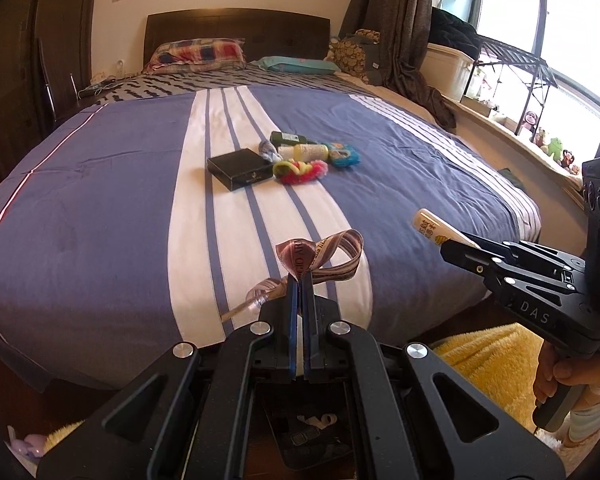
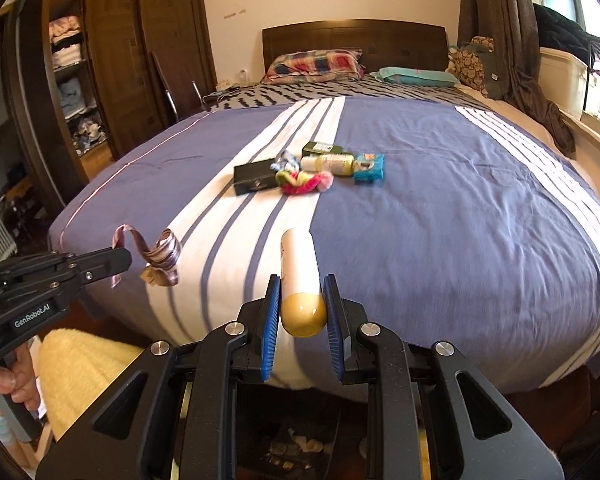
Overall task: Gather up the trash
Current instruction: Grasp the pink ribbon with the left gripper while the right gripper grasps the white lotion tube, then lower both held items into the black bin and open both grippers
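While both grippers hold trash at the lower frame, the carry-off step seems underway. The left gripper (image 1: 299, 280) pinches a ribbon (image 1: 320, 258); the right gripper (image 2: 302, 300) clasps a bottle (image 2: 300, 276). "GenRobot.AI" and "DAS" mark their bodies. Next, probably a drop into the dark bin (image 2: 296, 440) below, then the mid-frame clutter (image 1: 300, 156) on the bed (image 1: 100, 200).

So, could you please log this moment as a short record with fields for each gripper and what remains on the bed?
left gripper: shut on ribbon
right gripper: shut on white tube, yellow cap toward camera
bed: black box, green box, yellow bottle, blue packet, fuzzy colourful item
below grippers: dark container on the floor
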`<state>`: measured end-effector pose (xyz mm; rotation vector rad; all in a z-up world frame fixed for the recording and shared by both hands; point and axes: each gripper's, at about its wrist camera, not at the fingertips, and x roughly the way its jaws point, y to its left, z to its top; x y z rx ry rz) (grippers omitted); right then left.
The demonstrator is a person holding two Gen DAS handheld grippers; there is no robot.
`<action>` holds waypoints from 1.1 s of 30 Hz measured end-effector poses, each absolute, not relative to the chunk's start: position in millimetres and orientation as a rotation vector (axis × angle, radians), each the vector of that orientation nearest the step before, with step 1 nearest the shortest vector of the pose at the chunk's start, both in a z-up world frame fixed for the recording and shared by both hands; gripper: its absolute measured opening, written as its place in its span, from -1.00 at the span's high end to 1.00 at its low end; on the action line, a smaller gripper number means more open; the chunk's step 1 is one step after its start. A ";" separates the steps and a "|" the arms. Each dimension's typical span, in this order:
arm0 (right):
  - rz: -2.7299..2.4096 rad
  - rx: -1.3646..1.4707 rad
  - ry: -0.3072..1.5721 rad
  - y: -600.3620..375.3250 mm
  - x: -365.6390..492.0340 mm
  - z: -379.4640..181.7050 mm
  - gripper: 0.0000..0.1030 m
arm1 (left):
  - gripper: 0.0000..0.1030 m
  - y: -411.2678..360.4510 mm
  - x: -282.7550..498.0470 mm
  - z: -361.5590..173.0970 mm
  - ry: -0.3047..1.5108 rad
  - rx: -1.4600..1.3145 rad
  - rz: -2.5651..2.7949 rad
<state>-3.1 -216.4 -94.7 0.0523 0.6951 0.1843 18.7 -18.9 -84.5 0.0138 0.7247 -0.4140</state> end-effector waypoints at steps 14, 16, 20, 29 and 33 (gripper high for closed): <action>0.155 0.052 0.907 -213.6 -34.0 -173.9 0.56 | 0.99 -31.7 -10.2 -173.5 0.941 0.034 -0.459; 0.155 0.045 0.949 -212.6 -33.8 -188.1 0.56 | 0.99 -34.2 -9.1 -188.6 0.981 0.031 -0.465; 0.159 0.060 1.025 -213.4 -30.2 -213.9 0.56 | 0.99 -37.3 -6.3 -214.5 1.043 0.036 -0.466; 0.157 0.108 1.180 -214.3 -19.8 -262.0 0.56 | 0.99 -40.3 1.7 -271.7 1.196 0.041 -0.474; 0.181 0.135 1.239 -209.6 -14.1 -280.9 0.56 | 0.99 -44.6 3.0 -292.5 1.251 0.048 -0.484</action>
